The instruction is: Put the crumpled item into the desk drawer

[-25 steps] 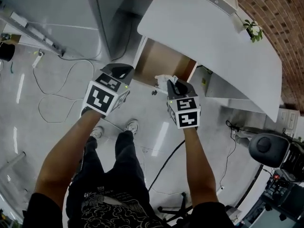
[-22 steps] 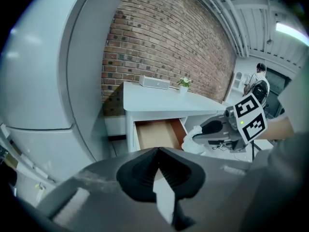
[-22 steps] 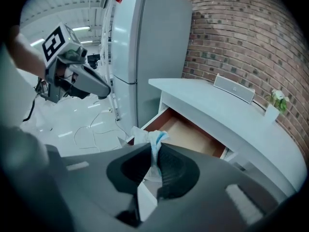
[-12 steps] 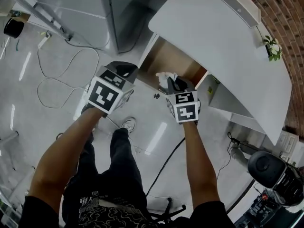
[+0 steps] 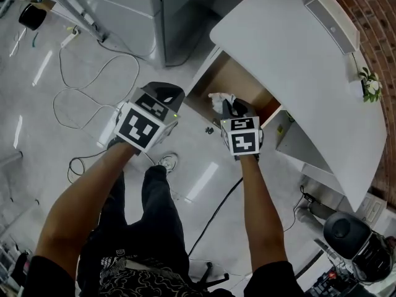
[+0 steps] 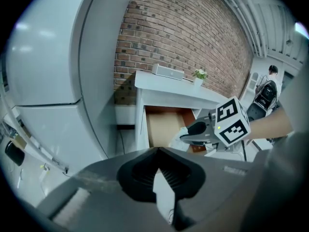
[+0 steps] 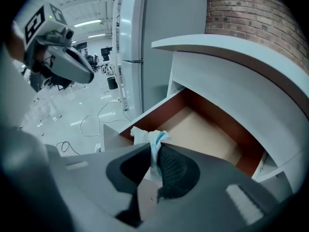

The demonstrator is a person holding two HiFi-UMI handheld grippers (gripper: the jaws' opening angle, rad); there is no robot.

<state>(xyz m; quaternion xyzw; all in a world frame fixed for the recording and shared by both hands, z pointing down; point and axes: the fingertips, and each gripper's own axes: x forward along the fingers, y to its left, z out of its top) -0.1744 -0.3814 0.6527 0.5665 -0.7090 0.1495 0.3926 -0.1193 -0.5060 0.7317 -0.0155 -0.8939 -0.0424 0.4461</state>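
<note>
the right gripper [image 7: 155, 149] has the wad [image 7: 145, 135], a crumpled white and pale blue scrap, pinched between its pads, with most of it sticking out past the tips. its jaws are easing apart, though the wad has not dropped free. the grip is right at the tips, probably so the wad falls clear once the jaws part. the gripper hangs just over the front lip of the open drawer [image 7: 203, 132], which is pulled out from under the desk [image 5: 291, 48], so a release here should land the wad on the bare bottom. nothing else shows inside the drawer.

the left gripper [image 6: 158, 151] has its jaws together with nothing in them. it hangs off to the left of the drawer front, over the floor, clear of the drop and doing no work in this step.

compared with a second ago, the right gripper and wad have crept a little further in past the drawer's front edge. the left gripper sits in much the same spot beside it. the head has turned, so the desk now lies more toward the upper right of the head view.
</note>
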